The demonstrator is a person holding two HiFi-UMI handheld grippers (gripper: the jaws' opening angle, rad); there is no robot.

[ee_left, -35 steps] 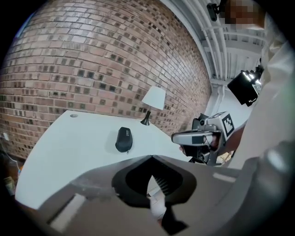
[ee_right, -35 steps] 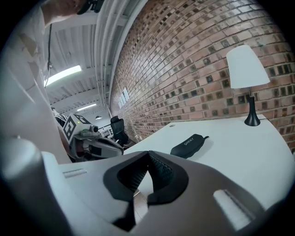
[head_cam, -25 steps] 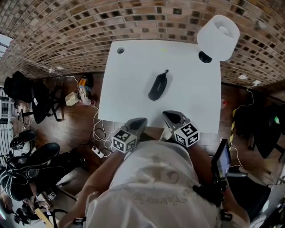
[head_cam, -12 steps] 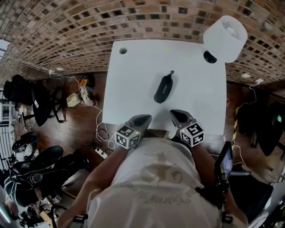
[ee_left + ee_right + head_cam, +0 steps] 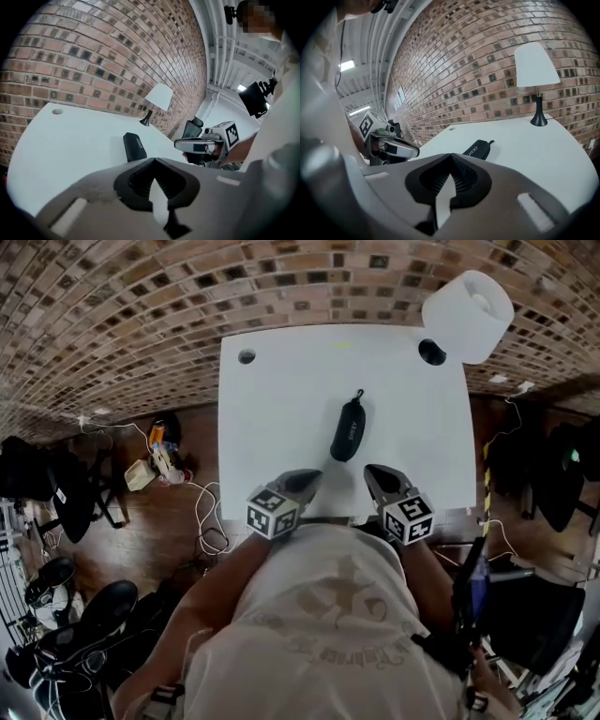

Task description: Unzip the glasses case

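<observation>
The glasses case (image 5: 348, 427) lies zipped shut on the white tabletop (image 5: 272, 399), a little right of middle. Its zip pull (image 5: 359, 393) is at the far end, pointing toward the lamp (image 5: 467, 304). In the last moment both grippers have drawn in. The left gripper (image 5: 307, 480) and right gripper (image 5: 375, 474) now reach over the near edge, flanking the case's near end without touching it. Each has its jaws closed on nothing, so I'd judge the approach has barely begun and the zip is untouched. The head view gives that layout. The right gripper view shows the pull cord from the side, while the left gripper view shows only the case's near end and the other gripper.
</observation>
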